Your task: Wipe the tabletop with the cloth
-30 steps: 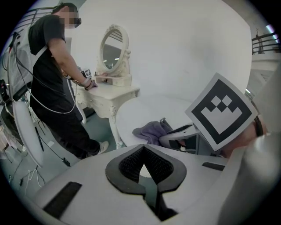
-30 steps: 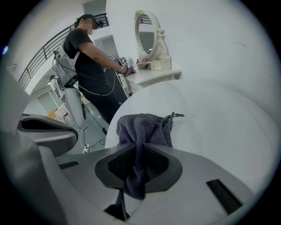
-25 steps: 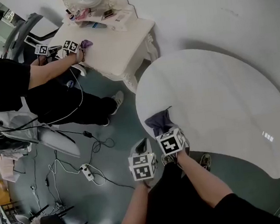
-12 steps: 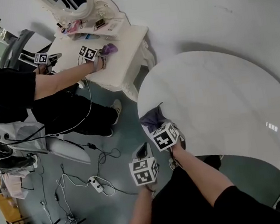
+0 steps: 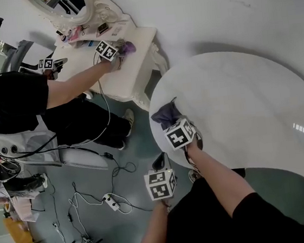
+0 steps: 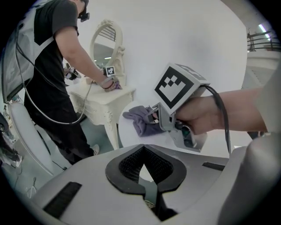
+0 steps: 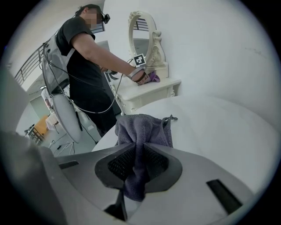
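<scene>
A grey-purple cloth (image 5: 166, 113) lies bunched on the left edge of the round white table (image 5: 243, 108). My right gripper (image 5: 173, 122) is shut on it, and a fold of the cloth (image 7: 142, 127) hangs down between the jaws of the right gripper (image 7: 138, 151). In the left gripper view the cloth (image 6: 141, 121) shows in front of the right gripper's marker cube (image 6: 179, 85). My left gripper (image 5: 159, 161) hangs off the table over the floor, nearer to me. The left gripper (image 6: 142, 169) is shut with nothing in it.
To the far left another person (image 5: 24, 100) leans over a white dressing table (image 5: 129, 66) with an oval mirror (image 7: 144, 33), pressing a purple cloth (image 5: 127, 48) on it. Cables and a power strip (image 5: 111, 202) lie on the grey floor.
My right gripper has pushed the cloth a little farther away along the table's left edge. The other person's hand has slid the purple cloth rightward over the dressing table.
</scene>
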`<state>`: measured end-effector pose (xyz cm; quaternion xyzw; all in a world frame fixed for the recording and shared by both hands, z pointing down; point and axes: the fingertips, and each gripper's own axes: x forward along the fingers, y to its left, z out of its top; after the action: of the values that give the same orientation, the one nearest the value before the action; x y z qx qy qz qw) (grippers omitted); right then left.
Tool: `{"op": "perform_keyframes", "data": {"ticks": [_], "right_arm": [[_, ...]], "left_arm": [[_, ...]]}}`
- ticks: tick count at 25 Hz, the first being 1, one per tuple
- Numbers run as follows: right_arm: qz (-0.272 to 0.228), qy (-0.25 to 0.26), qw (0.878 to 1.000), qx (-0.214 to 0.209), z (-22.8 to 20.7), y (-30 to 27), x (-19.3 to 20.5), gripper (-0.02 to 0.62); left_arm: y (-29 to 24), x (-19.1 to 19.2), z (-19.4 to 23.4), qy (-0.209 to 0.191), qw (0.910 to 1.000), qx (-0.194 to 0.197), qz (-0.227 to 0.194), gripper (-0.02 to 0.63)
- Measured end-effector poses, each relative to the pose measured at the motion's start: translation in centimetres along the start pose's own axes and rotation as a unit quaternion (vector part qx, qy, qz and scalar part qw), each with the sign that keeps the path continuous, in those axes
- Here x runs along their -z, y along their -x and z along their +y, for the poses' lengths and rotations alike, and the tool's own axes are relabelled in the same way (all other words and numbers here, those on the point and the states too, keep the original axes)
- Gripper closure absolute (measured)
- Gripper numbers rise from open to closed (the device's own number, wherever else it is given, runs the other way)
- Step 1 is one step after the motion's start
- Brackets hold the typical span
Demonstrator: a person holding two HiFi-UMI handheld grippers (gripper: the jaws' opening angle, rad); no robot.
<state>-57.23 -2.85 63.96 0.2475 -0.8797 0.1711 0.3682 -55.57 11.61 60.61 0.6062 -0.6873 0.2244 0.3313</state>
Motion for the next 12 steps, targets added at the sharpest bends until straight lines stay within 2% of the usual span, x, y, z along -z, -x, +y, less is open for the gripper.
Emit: {"op": "perform_keyframes", "data": {"ticks": [12], "right_arm": [[-0.01, -0.056, 0.997, 0.049, -7.1, 2.8, 1.8, 0.554]], "left_arm": [[-2.1, -2.5, -5.1, -0.041, 0.9982, 0.044, -0.002, 0.603]]}}
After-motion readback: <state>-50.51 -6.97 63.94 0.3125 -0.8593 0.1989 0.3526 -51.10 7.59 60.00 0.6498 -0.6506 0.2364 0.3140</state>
